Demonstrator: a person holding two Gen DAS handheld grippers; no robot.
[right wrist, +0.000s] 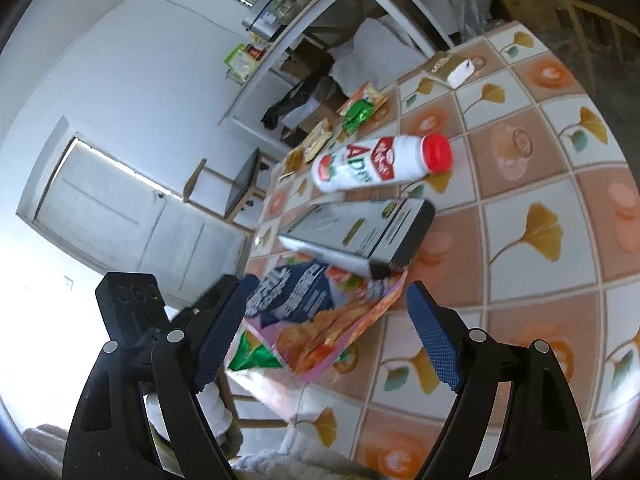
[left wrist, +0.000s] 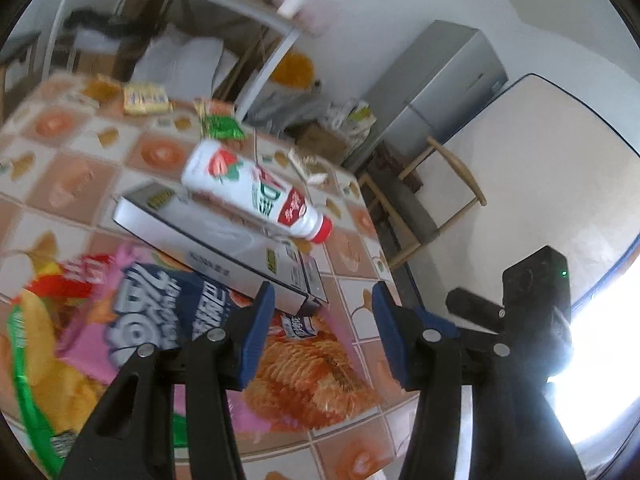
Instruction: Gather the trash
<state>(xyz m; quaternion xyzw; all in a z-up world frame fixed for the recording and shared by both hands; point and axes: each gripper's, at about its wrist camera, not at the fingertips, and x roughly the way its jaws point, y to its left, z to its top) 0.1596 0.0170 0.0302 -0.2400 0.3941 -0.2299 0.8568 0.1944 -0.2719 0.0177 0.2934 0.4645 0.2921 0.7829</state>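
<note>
While both jaws are held wide and empty, the left gripper point(left wrist: 324, 308) and right gripper point(right wrist: 328, 304) are poised above the pink snack bag point(right wrist: 320, 320).

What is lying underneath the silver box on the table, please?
One end of the silver box rests on the pink chip bag, overlapping its blue logo. Whatever else lies beneath the box is covered.

Opposed close wrist views, shared bottle point(left wrist: 256, 192)

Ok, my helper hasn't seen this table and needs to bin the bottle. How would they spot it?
On the tiled table, find the flat silver box above the chip bags. The bottle lies on its side just beyond: white, strawberry label, the only item with a red cap.
</note>
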